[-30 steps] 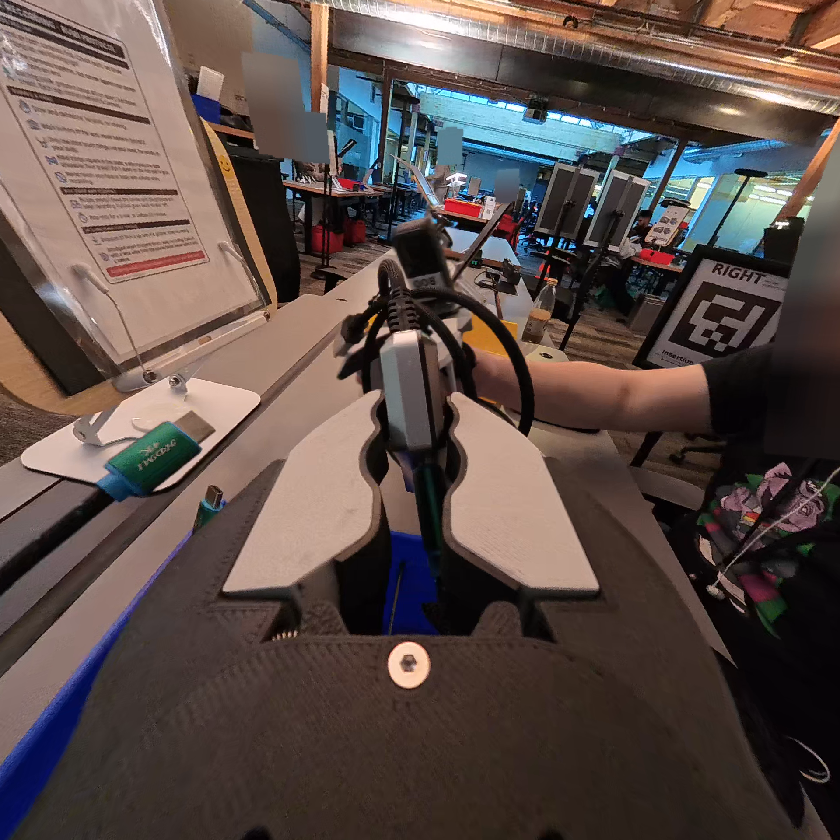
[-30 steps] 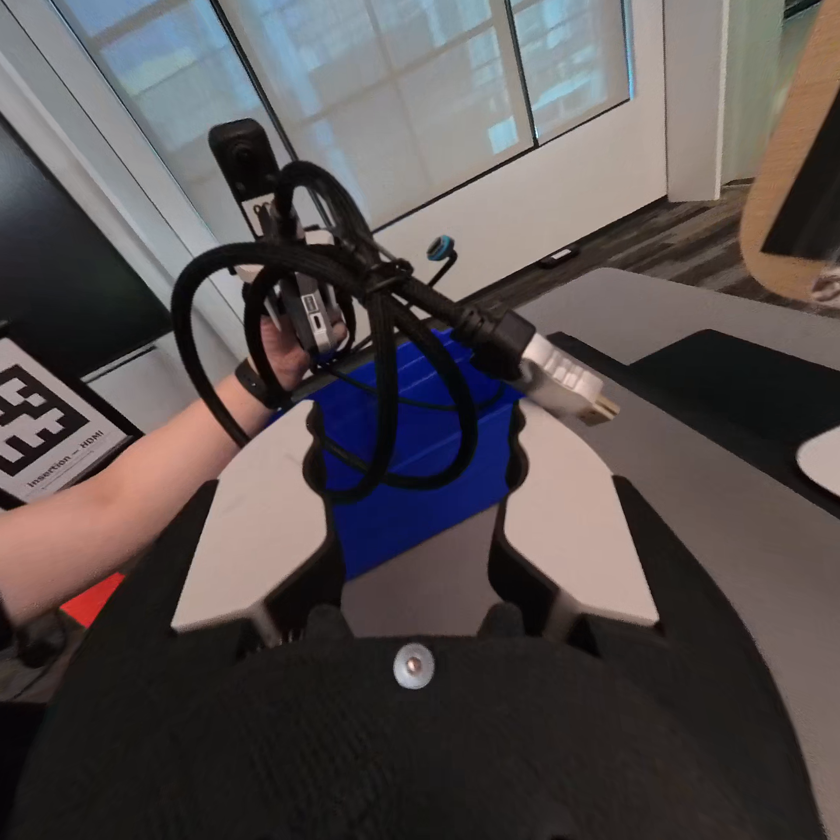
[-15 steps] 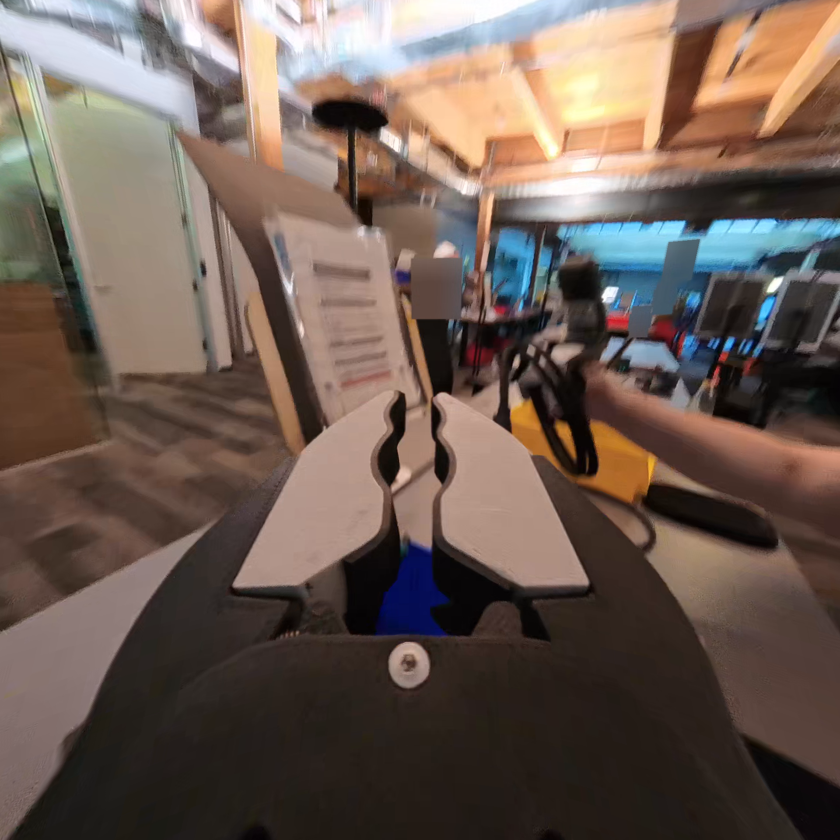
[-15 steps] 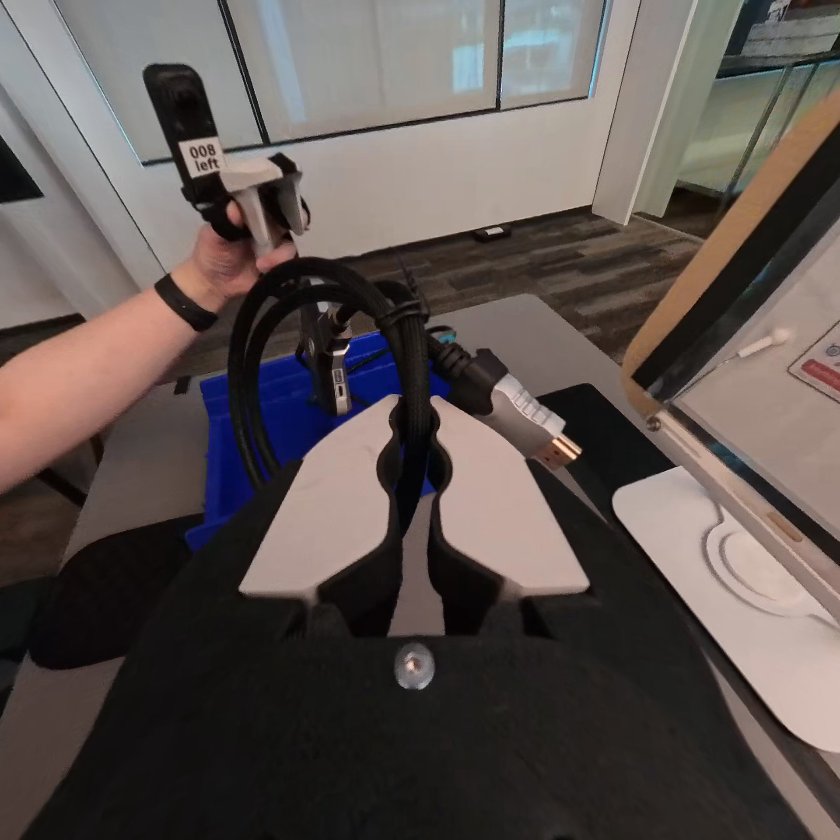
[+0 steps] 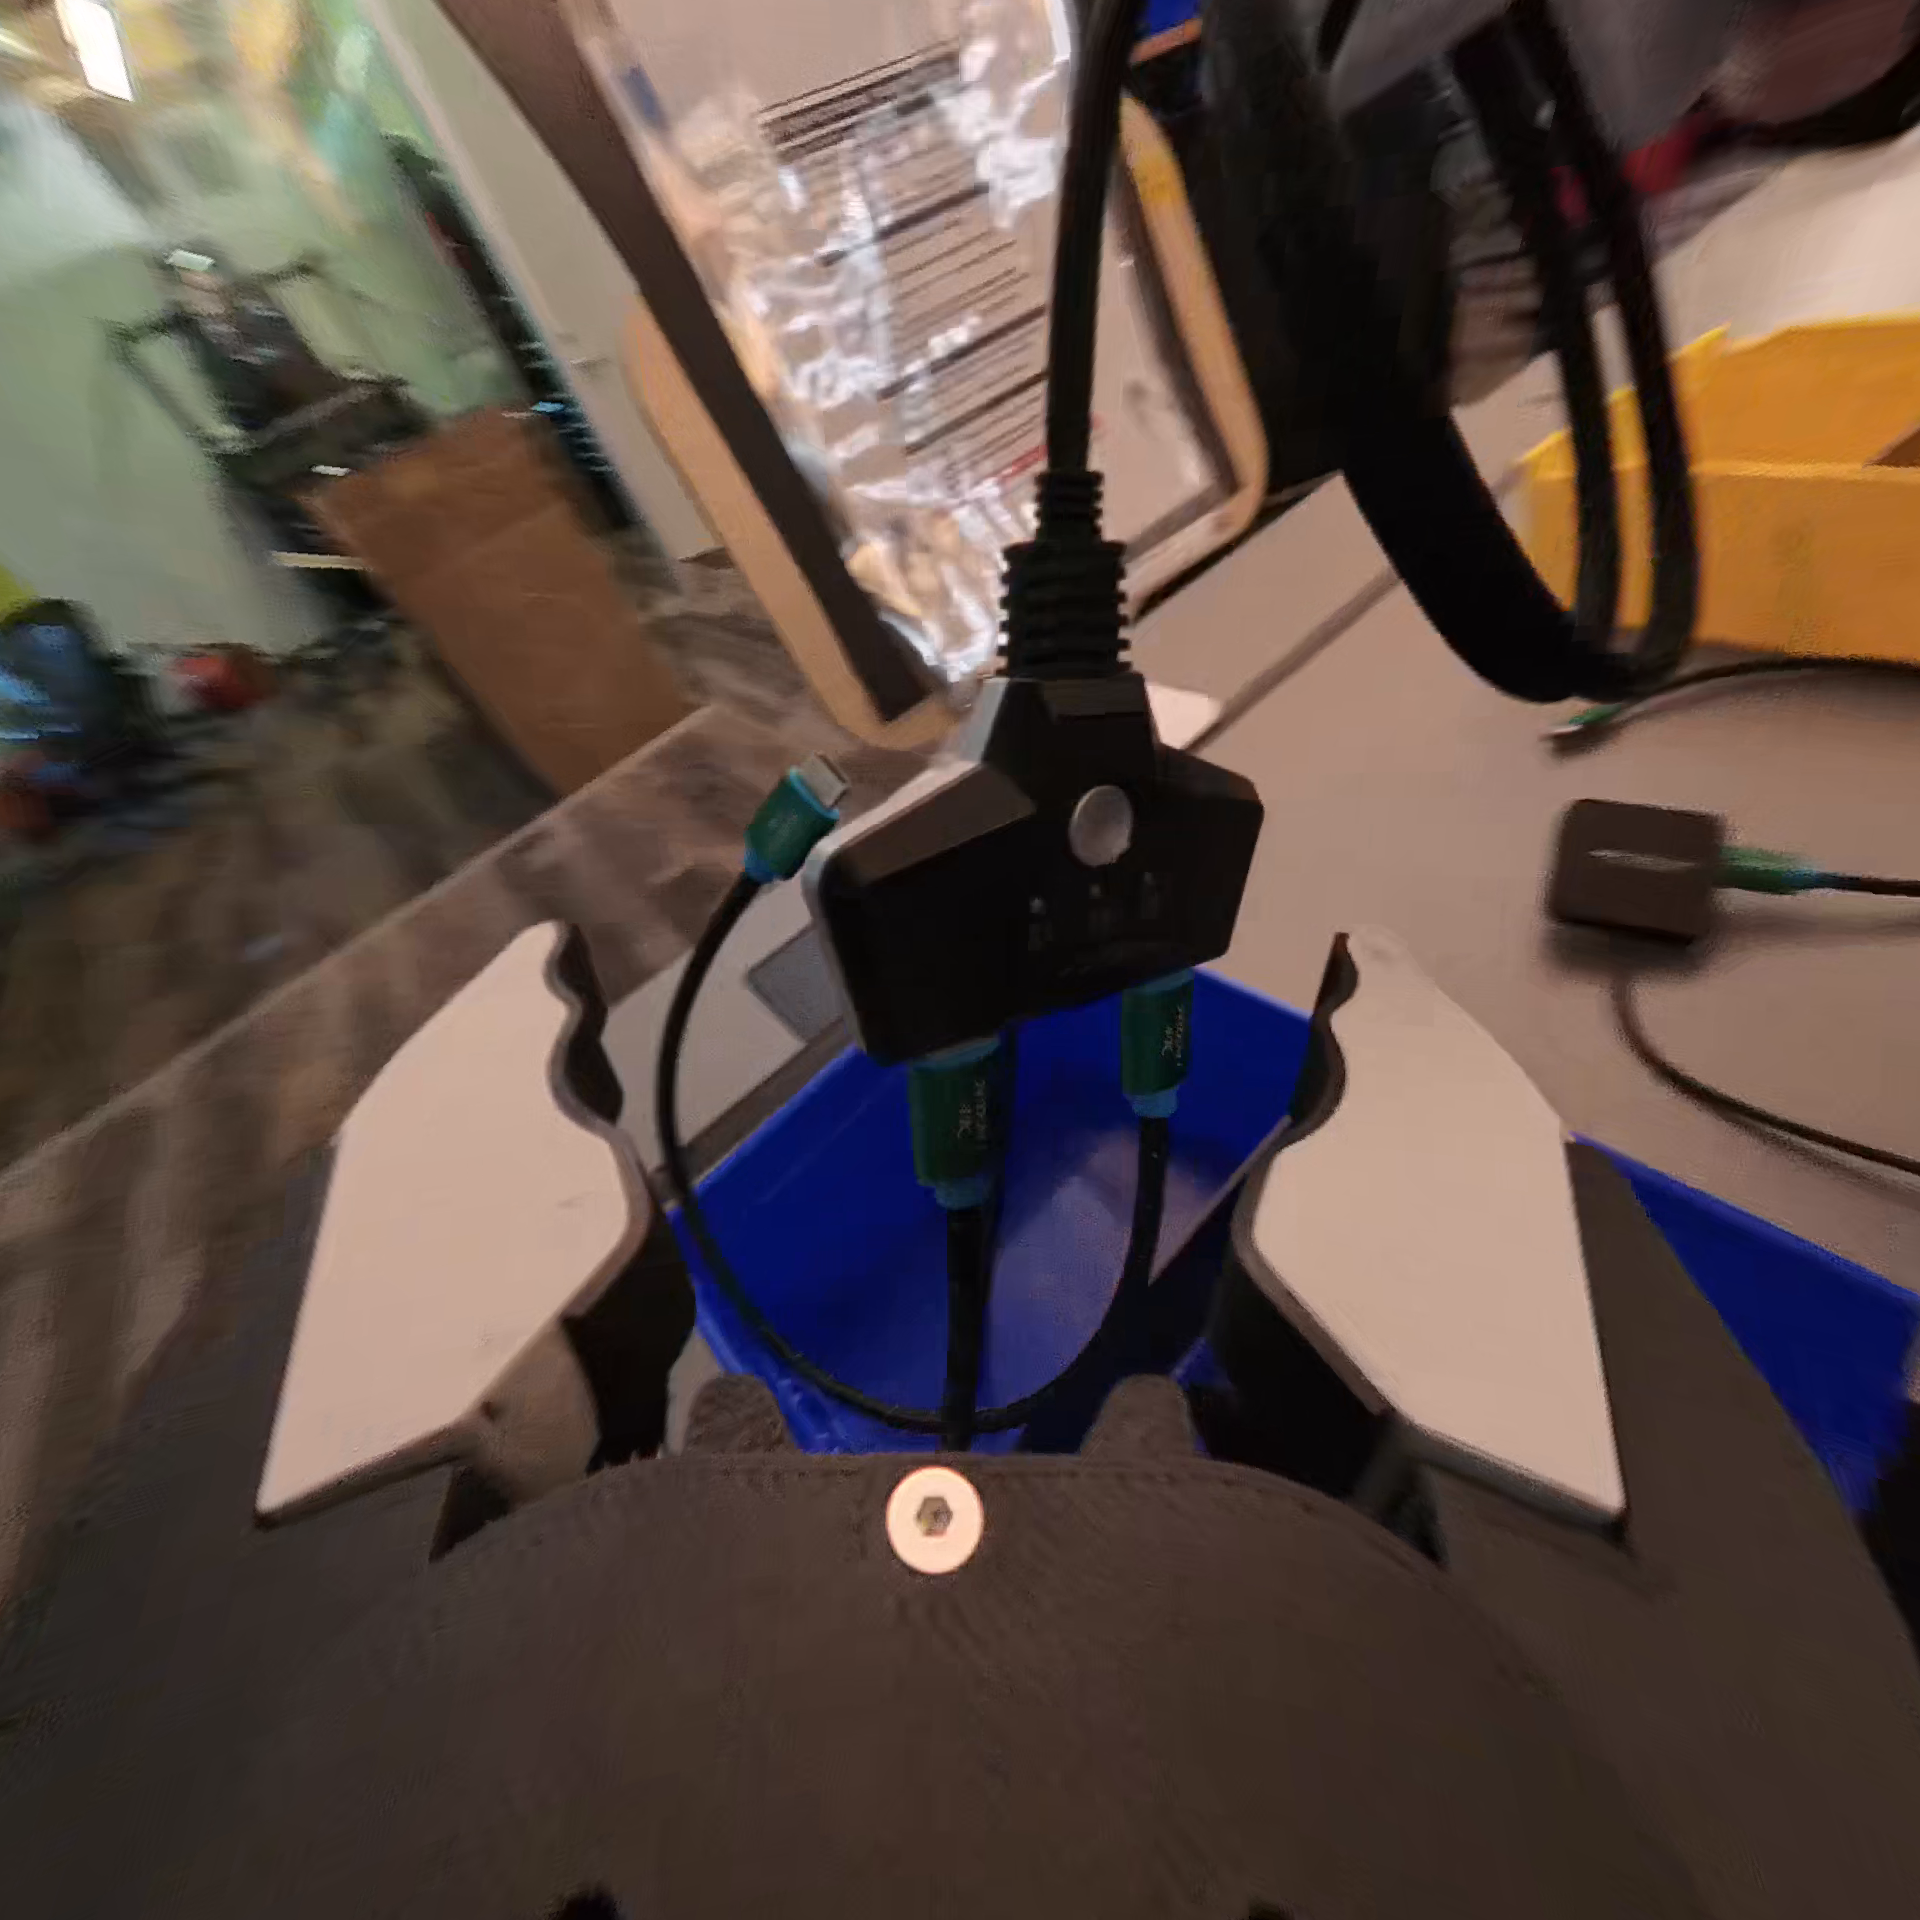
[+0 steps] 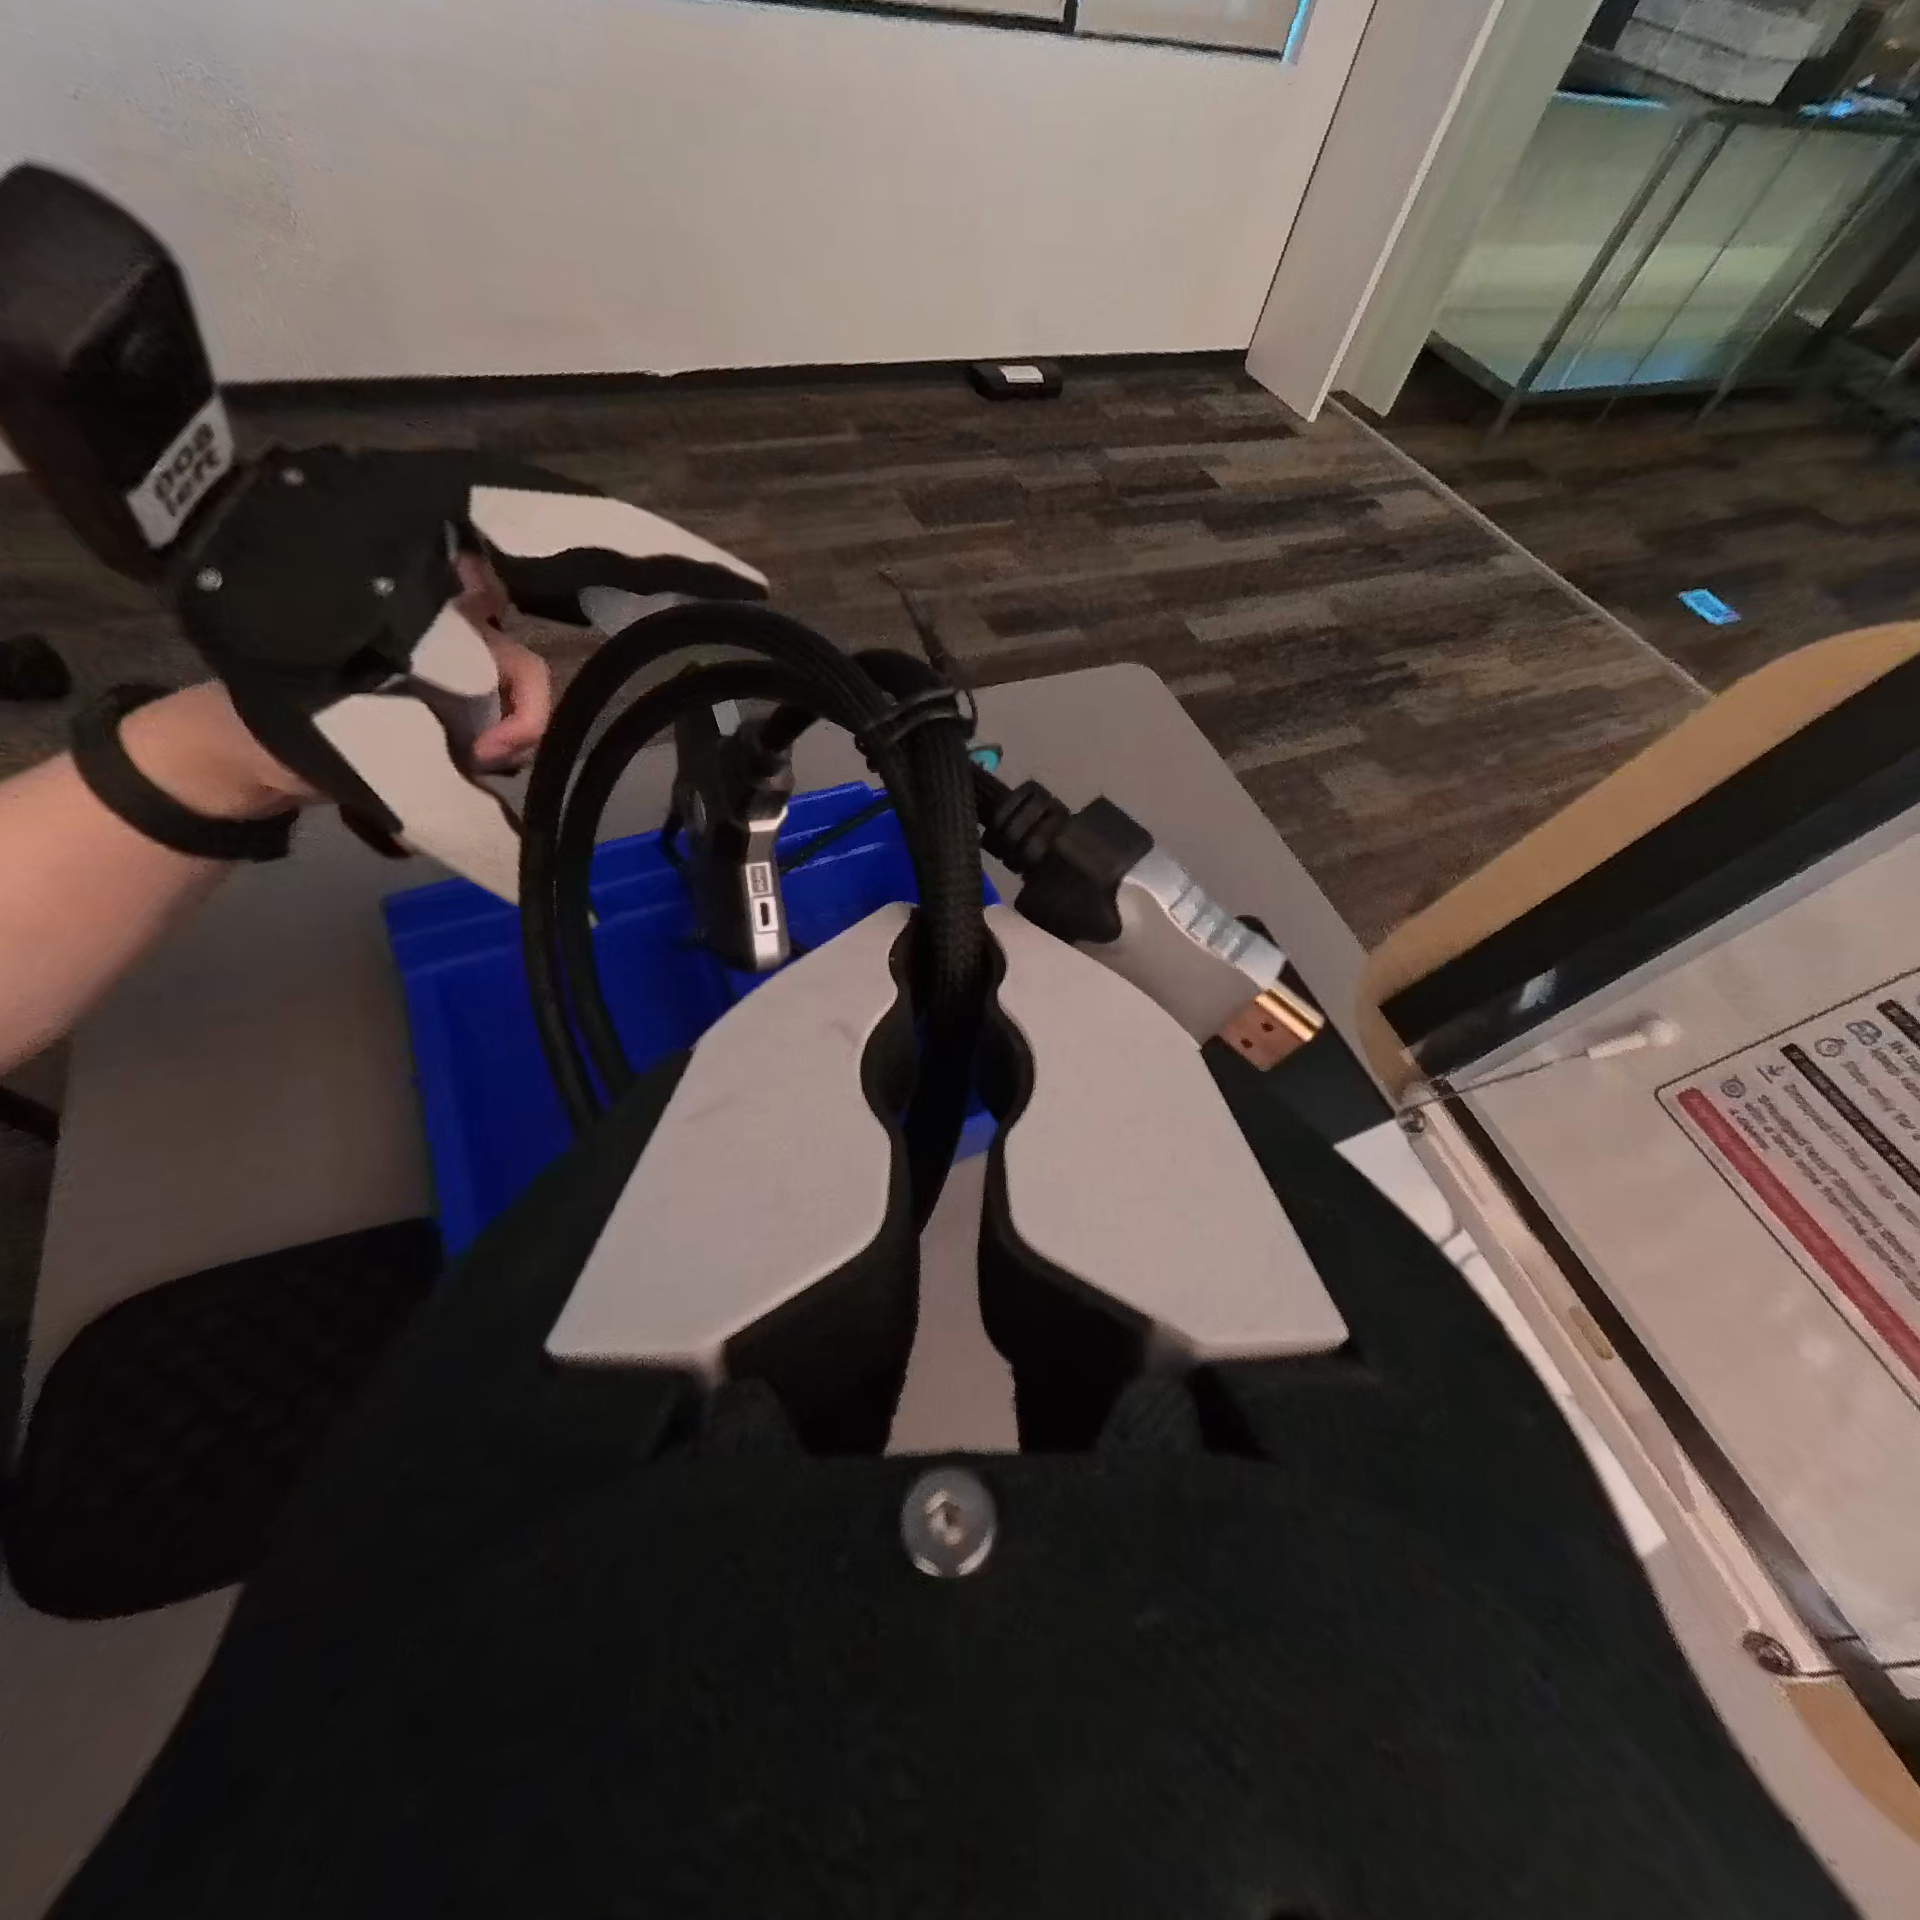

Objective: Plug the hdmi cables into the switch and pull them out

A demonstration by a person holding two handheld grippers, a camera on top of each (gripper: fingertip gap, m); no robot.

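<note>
1. The right tongs (image 6: 948,940) are clamping tight on a coiled, braided black HDMI cable (image 6: 940,831), with the bundle rising out of the grip.
2. That cable's silver plug (image 6: 1195,925) is sticking out to the right of the tongs, its gold tip pointing down and right toward the worktop (image 6: 1101,717).
3. The left tongs (image 5: 951,1029) are standing wide apart and gripping nothing.
4. The black switch (image 5: 1039,894) is hanging straight ahead of the left tongs, just beyond the tips and centred on the gap, over the blue bin (image 5: 1039,1226).
5. Its long axis is running roughly upright: the thick lead (image 5: 1070,312) is going up, and two green-collared plugs (image 5: 961,1127) are already sitting in the lower ports.
6. A third green plug (image 5: 795,821) is dangling free to the switch's left.
7. Judging by this, the left tongs are the nearer to the switch and need only a short forward reach to pinch its body; the hanging switch may swing on contact.
</note>
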